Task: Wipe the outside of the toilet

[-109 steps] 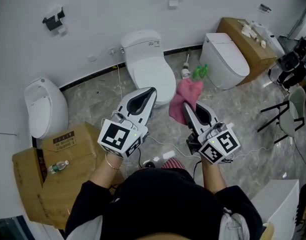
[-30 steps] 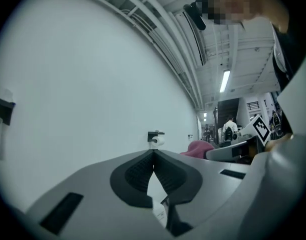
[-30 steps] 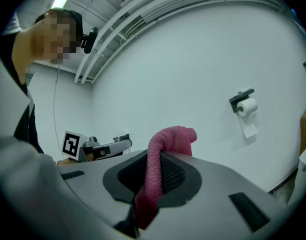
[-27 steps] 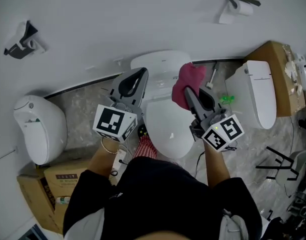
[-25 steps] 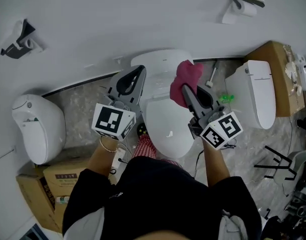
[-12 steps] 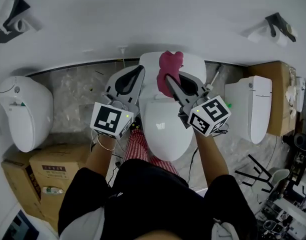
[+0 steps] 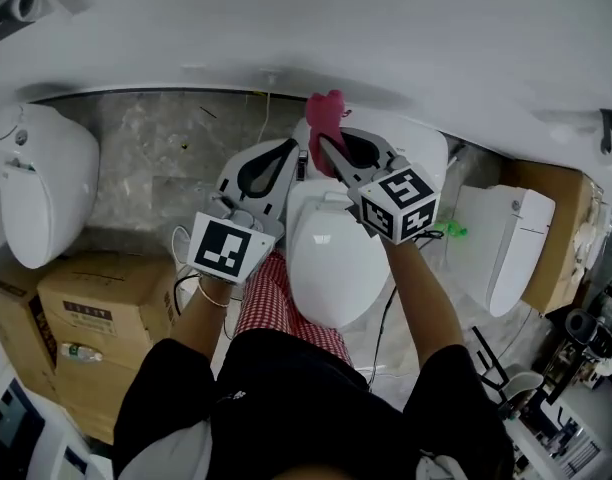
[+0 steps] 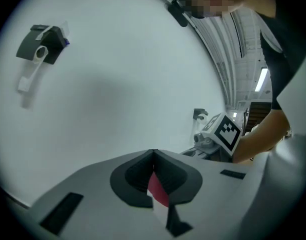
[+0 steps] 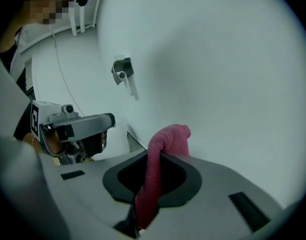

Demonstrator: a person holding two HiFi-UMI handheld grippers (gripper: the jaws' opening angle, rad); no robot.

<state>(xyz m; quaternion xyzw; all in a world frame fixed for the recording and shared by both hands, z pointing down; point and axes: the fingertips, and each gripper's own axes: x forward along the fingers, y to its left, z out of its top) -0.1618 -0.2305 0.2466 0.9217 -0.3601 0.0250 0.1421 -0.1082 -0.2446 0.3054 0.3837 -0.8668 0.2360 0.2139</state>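
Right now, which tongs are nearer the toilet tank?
Right. The right tongs hang over the tank, shut on the pink cloth; the left tongs sit off its left side, over the floor.

Both bare forearms reach forward side by side, the left forearm [image 7: 198,323] shorter in view than the right forearm [image 7: 418,286]. The left tool [image 7: 289,148] has its jaws closed tip to tip, with nothing gripped. The right tool [image 7: 322,144], just beside it and slightly ahead, is clamped on a pink cloth [image 7: 325,116] that pokes out past its tips.
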